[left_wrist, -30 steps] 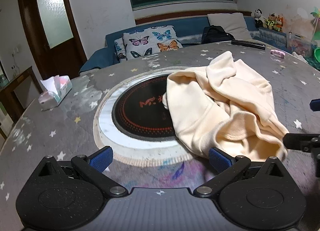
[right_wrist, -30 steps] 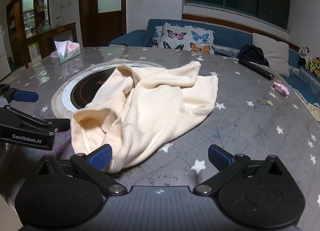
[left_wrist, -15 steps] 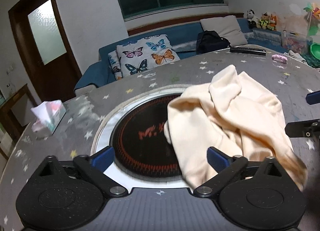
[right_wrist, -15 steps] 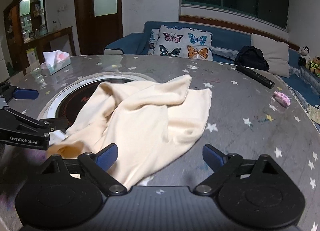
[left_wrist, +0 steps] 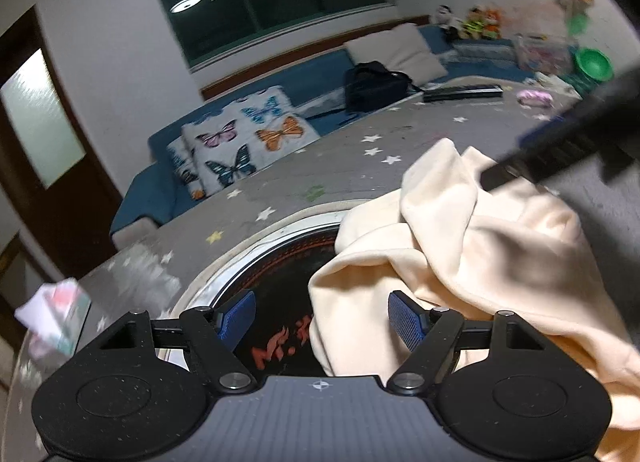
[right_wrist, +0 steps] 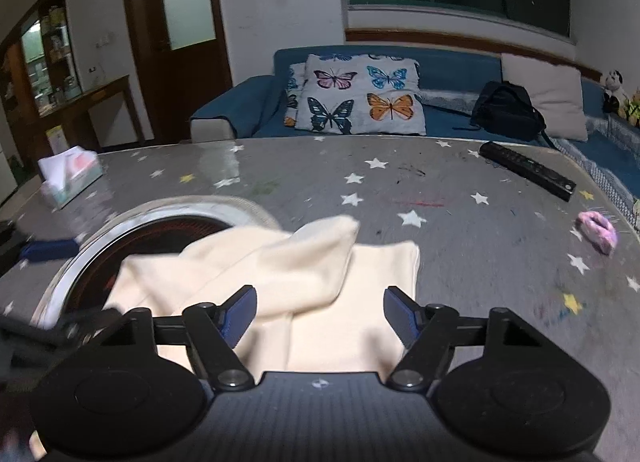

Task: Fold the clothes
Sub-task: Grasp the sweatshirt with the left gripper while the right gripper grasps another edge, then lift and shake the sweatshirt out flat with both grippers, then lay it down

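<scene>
A crumpled cream garment [left_wrist: 480, 246] lies on the grey star-patterned table [left_wrist: 360, 150], partly over a round black cooktop [left_wrist: 288, 274]. My left gripper [left_wrist: 322, 320] is open, with the garment's near-left edge between its blue pads. My right gripper [right_wrist: 320, 316] is open, low over the garment [right_wrist: 304, 262], with cloth between its fingers. The right gripper's dark finger shows in the left wrist view [left_wrist: 560, 146], above the garment's right side.
A tissue box [right_wrist: 70, 174] sits at the table's left. A black remote [right_wrist: 528, 174] and a pink item [right_wrist: 598, 228] lie at the far right. A blue sofa with butterfly cushions [right_wrist: 356, 94] and a black bag [right_wrist: 506, 110] stands behind.
Both grippers have moved forward over the garment, so cloth now lies between their fingers. Both have narrowed their jaws somewhat. The views are motion-blurred.
</scene>
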Demonstrator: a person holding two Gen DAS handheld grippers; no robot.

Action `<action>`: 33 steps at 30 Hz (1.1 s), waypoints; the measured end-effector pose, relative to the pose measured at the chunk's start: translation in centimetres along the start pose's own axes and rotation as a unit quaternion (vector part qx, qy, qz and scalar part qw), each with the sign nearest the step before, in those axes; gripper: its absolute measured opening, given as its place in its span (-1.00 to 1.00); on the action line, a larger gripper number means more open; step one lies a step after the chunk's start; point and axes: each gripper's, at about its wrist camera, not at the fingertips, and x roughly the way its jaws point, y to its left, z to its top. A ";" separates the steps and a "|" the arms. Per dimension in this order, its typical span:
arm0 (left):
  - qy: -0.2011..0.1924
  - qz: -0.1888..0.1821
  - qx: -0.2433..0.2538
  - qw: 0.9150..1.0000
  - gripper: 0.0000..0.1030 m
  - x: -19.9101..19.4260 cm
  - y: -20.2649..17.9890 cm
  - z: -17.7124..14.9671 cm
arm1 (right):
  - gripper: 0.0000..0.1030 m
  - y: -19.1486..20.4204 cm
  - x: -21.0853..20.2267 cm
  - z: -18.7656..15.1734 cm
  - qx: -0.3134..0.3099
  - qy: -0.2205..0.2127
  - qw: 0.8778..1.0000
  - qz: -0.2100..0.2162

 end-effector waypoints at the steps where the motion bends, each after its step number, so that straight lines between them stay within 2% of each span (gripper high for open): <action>1: -0.005 -0.003 0.013 1.000 0.48 0.2 -0.2 0.0 | 0.30 -0.3 0.8 0.4 0.005 0.003 1.000 0.003; 4: -0.016 -0.010 0.051 0.999 0.49 1.1 -0.8 0.3 | 0.24 -0.9 3.3 1.4 0.018 0.014 1.000 0.008; 5: -0.020 -0.015 0.062 0.998 0.49 1.4 -1.0 0.4 | 0.14 -1.1 4.0 1.6 0.023 0.020 0.999 0.011; 7: -0.023 -0.026 0.078 0.996 0.50 2.1 -1.4 0.6 | -0.11 -1.5 5.2 1.7 0.032 0.031 0.999 0.019; 9: -0.025 -0.037 0.092 0.995 0.46 2.8 -1.7 0.7 | -0.62 -2.0 5.9 1.8 0.045 0.036 0.998 0.031; 11: -0.030 -0.052 0.102 0.993 0.18 3.3 -2.1 0.7 | -0.84 -2.3 5.6 1.7 0.052 0.030 0.998 0.033; 13: -0.033 -0.070 0.104 0.991 -0.34 3.7 -2.3 0.7 | -0.87 -2.6 4.5 1.7 0.056 0.017 0.998 0.030; 15: -0.034 -0.085 0.098 0.991 -0.67 3.9 -2.5 0.5 | -0.89 -3.0 3.0 1.7 0.061 0.003 0.998 0.027; 16: -0.035 -0.085 0.093 0.991 -0.75 3.9 -2.6 0.5 | -0.90 -3.3 2.0 1.7 0.064 -0.007 0.998 0.024; 20: -0.040 -0.072 0.032 0.996 -0.80 2.9 -1.6 0.5 | -0.90 -4.7 -2.4 1.7 0.069 -0.043 0.997 0.005; 22: -0.040 -0.054 -0.005 0.998 -0.81 2.0 -0.4 0.4 | -0.90 -5.5 -4.7 1.4 0.072 -0.057 0.996 -0.008; 25: -0.033 -0.035 -0.069 0.996 -0.81 0.3 2.1 0.0 | -0.90 -6.8 -7.8 0.4 0.085 -0.072 0.993 -0.030; 29: -0.014 0.006 -0.138 0.990 -0.82 -2.2 5.6 -2.0 | -0.90 -9.3 -10.9 -1.7 0.113 -0.081 0.988 -0.064; 33: 0.009 0.040 -0.206 0.978 -0.83 -5.0 8.8 -4.8 | -0.90 -12.3 -12.8 -4.4 0.151 -0.077 0.981 -0.093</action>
